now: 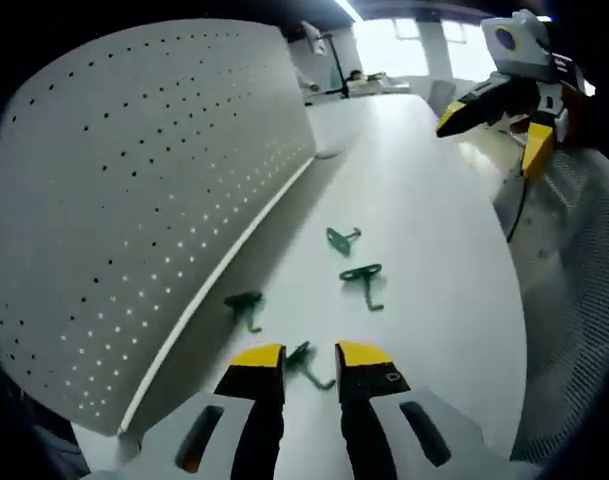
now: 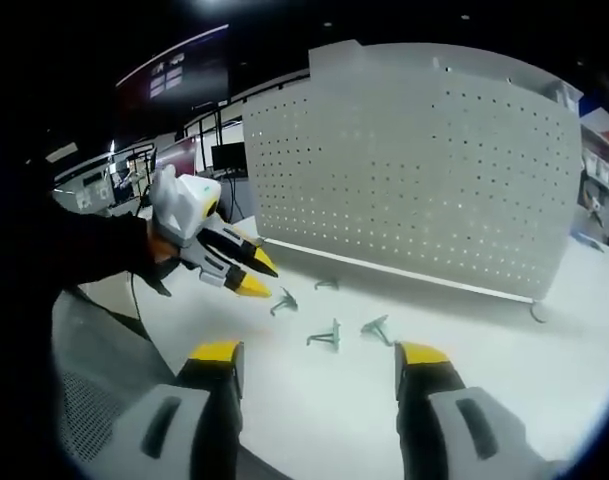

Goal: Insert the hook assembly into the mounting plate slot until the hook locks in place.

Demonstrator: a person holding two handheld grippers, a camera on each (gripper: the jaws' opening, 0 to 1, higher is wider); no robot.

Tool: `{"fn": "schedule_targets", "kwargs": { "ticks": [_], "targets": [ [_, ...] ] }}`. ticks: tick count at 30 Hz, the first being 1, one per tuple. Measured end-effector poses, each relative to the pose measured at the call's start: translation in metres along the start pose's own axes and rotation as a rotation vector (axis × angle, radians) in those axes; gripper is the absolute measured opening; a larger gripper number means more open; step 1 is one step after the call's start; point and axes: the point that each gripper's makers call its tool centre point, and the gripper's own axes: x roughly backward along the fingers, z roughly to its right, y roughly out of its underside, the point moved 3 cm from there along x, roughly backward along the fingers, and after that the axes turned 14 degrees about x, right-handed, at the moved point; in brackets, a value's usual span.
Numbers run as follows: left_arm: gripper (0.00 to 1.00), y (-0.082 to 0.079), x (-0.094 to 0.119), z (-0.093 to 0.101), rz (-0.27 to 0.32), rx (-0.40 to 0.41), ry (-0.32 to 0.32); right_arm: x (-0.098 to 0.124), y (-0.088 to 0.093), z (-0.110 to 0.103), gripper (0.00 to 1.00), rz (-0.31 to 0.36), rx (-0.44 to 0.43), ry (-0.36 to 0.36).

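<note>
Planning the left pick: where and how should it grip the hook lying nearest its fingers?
Probably the long shank of the nearest hook, which lies flat on the table between the left gripper's open jaws. Come from above, closing across the shank, since it's thin and straight.

- The right gripper is seen from behind, its yellow-tipped jaws spread wide over the white table with nothing between them.
- Four green hooks are scattered on the table ahead, near the foot of the upright perforated panel (white, curved by the lens).
- The left gripper is held just above the leftmost hook, its jaws close together.
</note>
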Motion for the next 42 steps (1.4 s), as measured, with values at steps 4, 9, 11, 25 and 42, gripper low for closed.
{"fn": "schedule_targets", "kwargs": {
  "ticks": [4, 9, 11, 25, 42],
  "targets": [
    [0.17, 0.005, -0.01, -0.003, -0.028, -0.027, 0.006, -0.001, 0.001, 0.0, 0.58, -0.004, 0.001, -0.002],
    [0.16, 0.007, -0.018, -0.007, -0.05, -0.036, 0.006, 0.0, 0.001, 0.0, 0.58, -0.005, 0.0, 0.0],
    [0.14, 0.007, -0.02, -0.007, -0.054, -0.044, 0.008, 0.0, 0.001, 0.0, 0.58, -0.005, 0.001, 0.001],
    [0.1, 0.014, -0.036, -0.011, -0.094, -0.065, 0.011, 0.0, 0.0, 0.001, 0.58, -0.001, -0.002, 0.006],
    [0.08, 0.015, -0.031, -0.008, -0.098, -0.083, -0.003, -0.001, 0.0, 0.0, 0.58, 0.0, -0.007, -0.001]
  ]
}}
